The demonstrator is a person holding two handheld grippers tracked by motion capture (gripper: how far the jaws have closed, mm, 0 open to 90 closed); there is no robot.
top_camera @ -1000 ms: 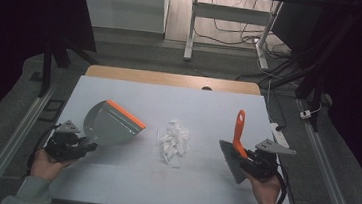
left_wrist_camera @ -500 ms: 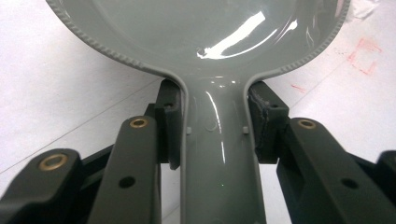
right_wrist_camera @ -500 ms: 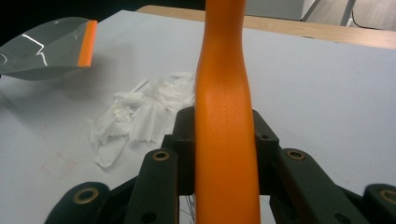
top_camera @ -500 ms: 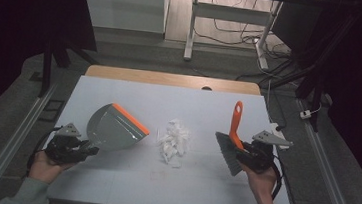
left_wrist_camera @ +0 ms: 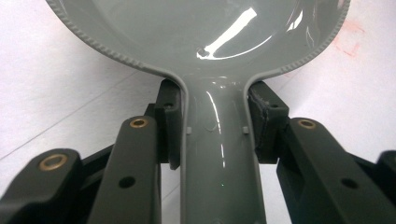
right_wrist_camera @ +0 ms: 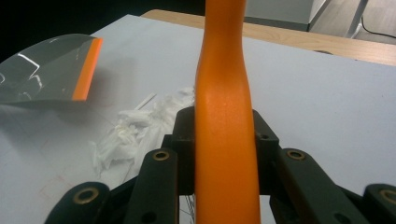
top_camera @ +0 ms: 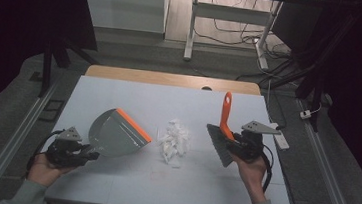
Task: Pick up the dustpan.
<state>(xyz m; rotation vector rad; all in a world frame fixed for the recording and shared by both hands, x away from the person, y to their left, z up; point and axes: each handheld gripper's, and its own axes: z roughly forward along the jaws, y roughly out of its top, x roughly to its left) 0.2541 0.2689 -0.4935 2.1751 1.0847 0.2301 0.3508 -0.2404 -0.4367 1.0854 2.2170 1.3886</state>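
item 1, nearest: left gripper (top_camera: 85, 154), jaws clamped on the neck of the grey dustpan handle (left_wrist_camera: 219, 154), one pad on each side. hard, glossy plastic, judged light and stiff but slick, so the narrow neck just below the flare is the sound place to hold.

item 2: grey dustpan (top_camera: 113, 134), resting on the white table (top_camera: 126, 182) at the left, orange lip (top_camera: 133, 123) turned toward the centre. thin lip looks the only flexible part.

item 3: right gripper (top_camera: 231, 142), jaws clamped across the orange brush handle (right_wrist_camera: 224, 140), which stands upright between the pads. smooth rounded plastic, likely to twist if gripped loosely; the waist of the handle is where it is taken. dark bristle head (top_camera: 219, 146) hangs just above the table, right of the pile; bristles soft, yielding.

item 4, centre: pile of shredded white paper (top_camera: 174, 139), between dustpan lip and brush, apart from both. judged very light, loose, prone to scatter; best swept gently, not pinched.

item 5, far: wooden table edge (top_camera: 171, 79).
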